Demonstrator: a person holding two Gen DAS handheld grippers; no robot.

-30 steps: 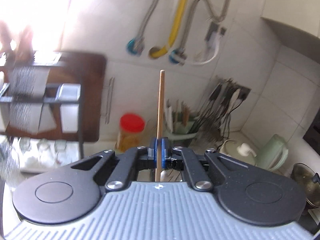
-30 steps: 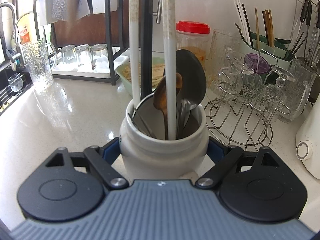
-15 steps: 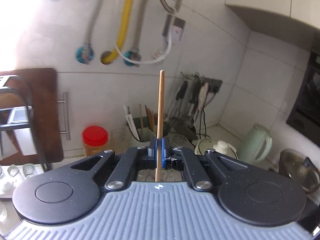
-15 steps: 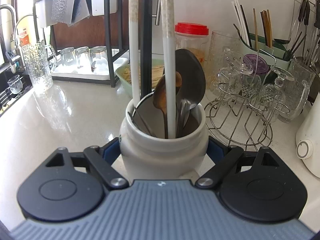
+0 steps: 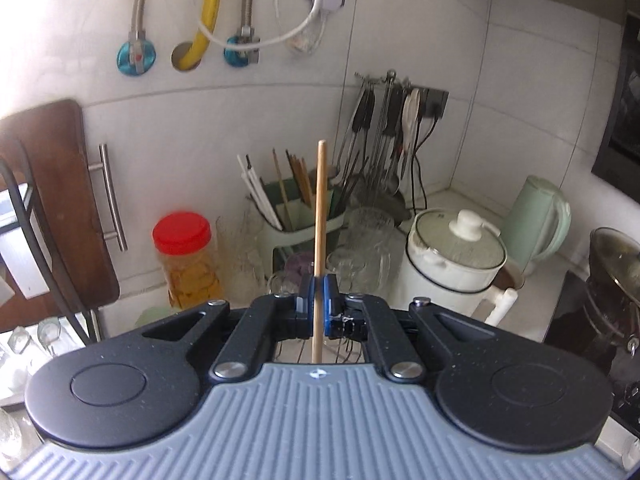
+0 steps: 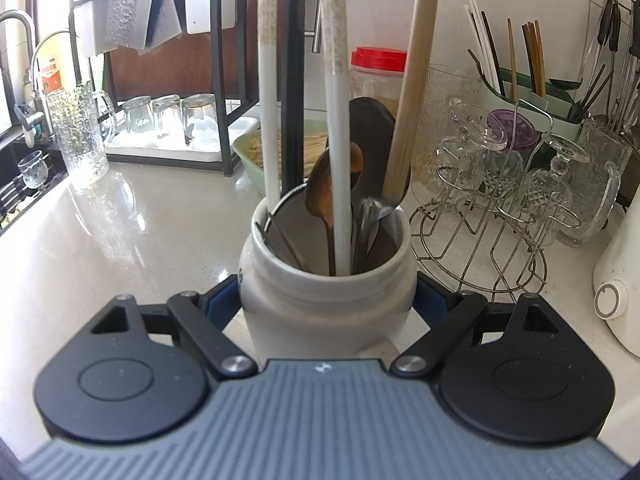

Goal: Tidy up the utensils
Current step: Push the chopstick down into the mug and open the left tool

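Closest to us, the right tool (image 6: 326, 304) hugs the round white clay jar (image 6: 324, 300) from both sides, with its blue pads pressed on the jar's fat belly. The jar stands on the shiny pale table (image 6: 132, 236). It looks heavy, hard and smooth, so it could slip or crack if bumped, and the wide middle is a good place to hold it. The jar is full of tall things: white handles, a black one, a brown wooden spoon (image 6: 332, 188) and a dark metal spoon. A thin, light wooden stick (image 6: 412, 80) comes down from above, and its low end is just at the jar's mouth, by the dark spoon. The left tool (image 5: 319, 300) is squeezed tight on that same kind of stick (image 5: 320, 216), down low, so most of the stick pokes straight up. The stick is stiff and very light, so a gentle pinch is enough. It probably needs to slide down between the other handles. Farther back stand a wire rack with glass cups (image 6: 500, 184), a jar with a red lid (image 6: 378, 76), and a green holder with chopsticks (image 6: 532, 92).
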